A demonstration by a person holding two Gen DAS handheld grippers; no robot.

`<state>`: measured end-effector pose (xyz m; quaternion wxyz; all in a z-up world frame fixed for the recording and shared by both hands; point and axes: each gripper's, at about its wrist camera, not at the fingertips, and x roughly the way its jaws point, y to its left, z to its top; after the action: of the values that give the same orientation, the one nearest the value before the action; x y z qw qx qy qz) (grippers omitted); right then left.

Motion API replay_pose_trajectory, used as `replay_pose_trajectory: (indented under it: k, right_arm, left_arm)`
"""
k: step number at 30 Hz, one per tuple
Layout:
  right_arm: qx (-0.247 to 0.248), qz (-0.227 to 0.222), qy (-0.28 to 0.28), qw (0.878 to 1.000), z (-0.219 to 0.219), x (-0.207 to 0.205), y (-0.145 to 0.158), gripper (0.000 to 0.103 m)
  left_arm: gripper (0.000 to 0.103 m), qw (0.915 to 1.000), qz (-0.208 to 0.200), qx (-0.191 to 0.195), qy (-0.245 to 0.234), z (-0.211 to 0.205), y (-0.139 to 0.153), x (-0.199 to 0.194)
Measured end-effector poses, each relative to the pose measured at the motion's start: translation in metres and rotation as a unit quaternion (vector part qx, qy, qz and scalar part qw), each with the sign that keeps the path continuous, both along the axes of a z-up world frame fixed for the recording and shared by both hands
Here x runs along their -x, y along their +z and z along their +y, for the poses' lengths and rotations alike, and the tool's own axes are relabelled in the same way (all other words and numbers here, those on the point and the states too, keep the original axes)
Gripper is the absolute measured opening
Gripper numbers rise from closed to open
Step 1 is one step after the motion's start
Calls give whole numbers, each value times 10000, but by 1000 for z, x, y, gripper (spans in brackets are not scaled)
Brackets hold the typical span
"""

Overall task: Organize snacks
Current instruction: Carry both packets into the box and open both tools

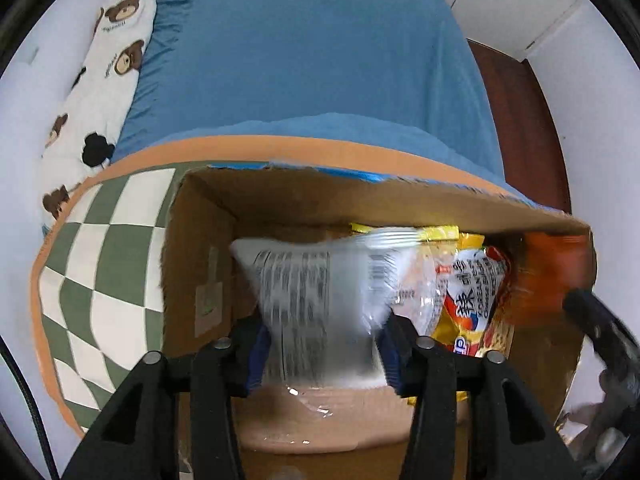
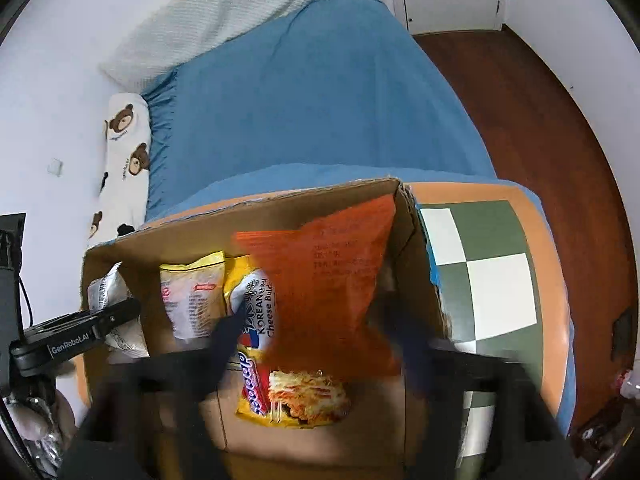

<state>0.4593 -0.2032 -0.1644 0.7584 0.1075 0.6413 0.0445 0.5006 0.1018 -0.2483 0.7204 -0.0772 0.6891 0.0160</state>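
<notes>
A cardboard box sits on a checkered cushion. My left gripper is shut on a silver-white snack packet and holds it inside the box at its left side. A yellow Korean noodle packet stands to its right. In the right wrist view my right gripper is shut on an orange snack bag inside the box, beside the yellow noodle packet and a pale yellow packet. The left gripper with the silver packet shows at the left. The orange bag also shows in the left view.
The green and white checkered cushion with an orange border lies on a blue bed. A bear-print pillow lies along the wall at the left. Wooden floor is at the right. Dark items lie on the floor.
</notes>
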Motion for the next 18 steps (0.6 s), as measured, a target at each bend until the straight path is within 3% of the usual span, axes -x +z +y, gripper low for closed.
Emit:
replay_pose_trajectory:
  k: [2,4,9,18]
  right_arm:
    - [46,17,48,10000,1,3,-2,101]
    - [160,49,99,9998,2,2,-6,101]
    - [252,20,254,9994,7,6,-10,101]
    - [463,-123,433,9979,24,40,-7,101]
  left_arm:
    - [83,9999,-60,80,29,2,-3,-2]
    - [91,9999,-130,25,-6,1,-3,-2]
    - [91,9998,-191,-6,-56,-5,-4,3]
    - [91,9955,-920,-188,-90,-22,25,44]
